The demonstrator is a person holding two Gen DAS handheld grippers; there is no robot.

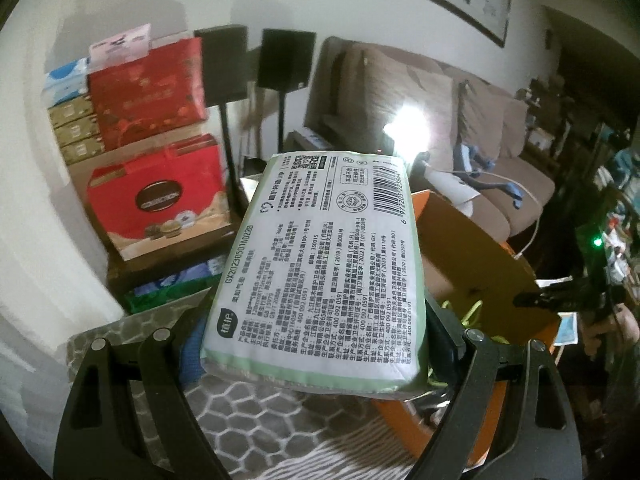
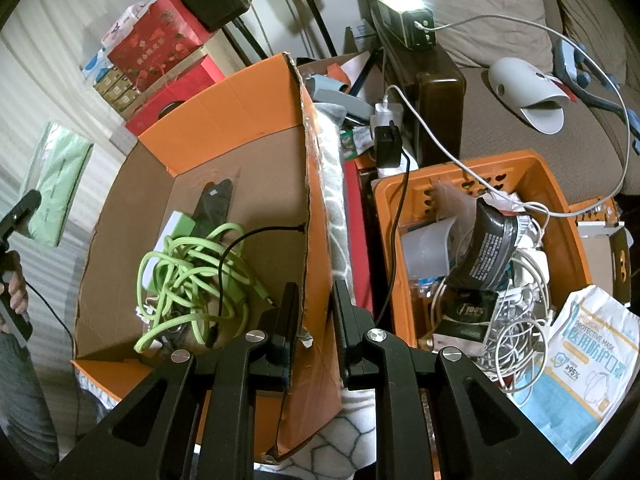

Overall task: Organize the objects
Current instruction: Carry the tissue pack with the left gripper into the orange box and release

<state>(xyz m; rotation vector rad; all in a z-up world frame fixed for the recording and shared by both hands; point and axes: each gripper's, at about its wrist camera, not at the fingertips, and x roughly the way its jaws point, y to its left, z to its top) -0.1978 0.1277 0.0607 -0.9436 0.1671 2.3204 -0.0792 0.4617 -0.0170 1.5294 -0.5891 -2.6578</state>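
The left hand-held gripper [image 1: 320,344] is gripping one tissue pack [image 1: 320,264]; the right hand-held gripper [image 2: 316,312] is pinching the cardboard box's wall [image 2: 316,208].

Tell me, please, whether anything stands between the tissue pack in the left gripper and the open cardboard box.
Nothing visible does. The left gripper holds the tissue pack up in the air beside the cardboard box, whose top is open. Inside lie only a green cable and a few small things, with bare floor left.

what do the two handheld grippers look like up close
Both the left gripper and right gripper are matte black, with flat rectangular fingers on angular cut-out linkage arms joined by round silver pivot screws. No markings or cables show on them.
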